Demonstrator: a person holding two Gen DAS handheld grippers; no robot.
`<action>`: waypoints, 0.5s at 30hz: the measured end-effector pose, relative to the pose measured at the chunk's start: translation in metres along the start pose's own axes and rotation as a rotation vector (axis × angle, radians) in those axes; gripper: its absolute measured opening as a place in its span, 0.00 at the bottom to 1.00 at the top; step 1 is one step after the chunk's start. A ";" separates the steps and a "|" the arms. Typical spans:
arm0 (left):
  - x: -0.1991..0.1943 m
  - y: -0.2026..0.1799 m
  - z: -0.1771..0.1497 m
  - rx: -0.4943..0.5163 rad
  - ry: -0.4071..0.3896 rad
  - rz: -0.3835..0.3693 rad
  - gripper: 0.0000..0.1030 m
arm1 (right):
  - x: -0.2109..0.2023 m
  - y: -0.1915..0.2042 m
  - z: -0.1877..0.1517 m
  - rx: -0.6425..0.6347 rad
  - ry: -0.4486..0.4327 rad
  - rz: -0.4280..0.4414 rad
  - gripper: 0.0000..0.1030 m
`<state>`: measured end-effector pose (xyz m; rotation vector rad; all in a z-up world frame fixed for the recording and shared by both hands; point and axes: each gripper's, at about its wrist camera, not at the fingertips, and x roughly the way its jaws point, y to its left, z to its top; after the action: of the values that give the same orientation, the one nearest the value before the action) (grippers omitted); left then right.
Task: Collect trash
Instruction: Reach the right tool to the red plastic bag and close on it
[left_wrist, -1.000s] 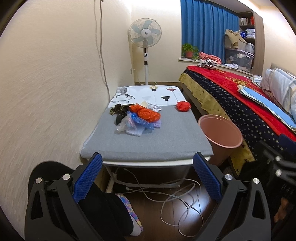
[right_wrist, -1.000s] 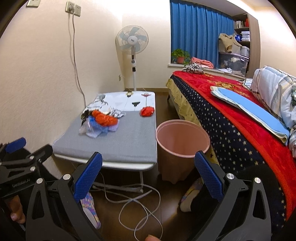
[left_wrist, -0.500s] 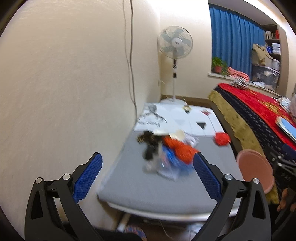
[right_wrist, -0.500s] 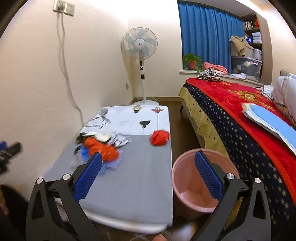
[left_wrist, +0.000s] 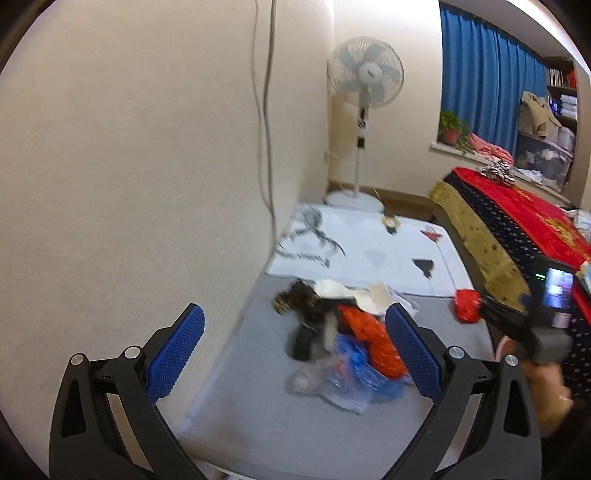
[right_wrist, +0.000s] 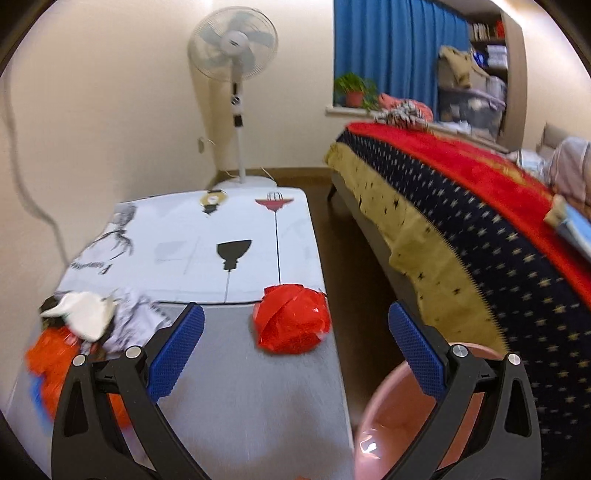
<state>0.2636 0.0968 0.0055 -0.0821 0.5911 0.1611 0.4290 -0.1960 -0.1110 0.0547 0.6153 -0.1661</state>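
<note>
Left gripper (left_wrist: 293, 347) stands with its blue-padded jaws wide apart and nothing between them, held above the near end of the low table (left_wrist: 258, 417); framed between the pads at 12 o'clock lies a mixed trash heap (left_wrist: 343, 343) of orange, blue and clear plastic with a dark wrapper and torn white paper at its far edge, resting on the grey mat, blurred in this view; at 3 o'clock of the heap, near the table's right edge and well apart from it, sits a crumpled red wrapper (left_wrist: 466, 306); the other tool's black body with a small lit screen enters from 3 o'clock, gripped by a hand (left_wrist: 546, 391). Right gripper (right_wrist: 295, 349) likewise stands wide open and empty, above the same table (right_wrist: 258, 406); the red wrapper (right_wrist: 291, 319) lies at 12 o'clock between its pads, on the mat just before the white illustrated sheet (right_wrist: 207, 251); the heap (right_wrist: 74, 332) sits at 9 o'clock beyond the left pad; a pink waste bin (right_wrist: 384, 417) stands on the floor at 5 o'clock, just beside the table's right edge, partly behind the right finger; a pedestal fan (right_wrist: 232, 44) stands past the table's far end at 12 o'clock; a bed with a red and navy starred cover (right_wrist: 480, 206) occupies 2 to 3 o'clock.
</note>
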 end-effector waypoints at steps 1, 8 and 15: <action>0.003 0.000 -0.001 0.002 0.010 -0.006 0.92 | 0.011 0.002 0.001 -0.008 0.007 -0.006 0.95; 0.017 0.002 -0.002 -0.014 0.044 -0.020 0.92 | 0.065 0.011 -0.002 -0.008 0.095 -0.039 0.95; 0.022 0.004 -0.002 -0.037 0.061 -0.026 0.92 | 0.088 0.017 -0.010 -0.043 0.158 -0.058 0.94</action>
<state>0.2792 0.1035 -0.0087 -0.1308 0.6474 0.1452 0.4968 -0.1908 -0.1704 0.0079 0.7784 -0.2062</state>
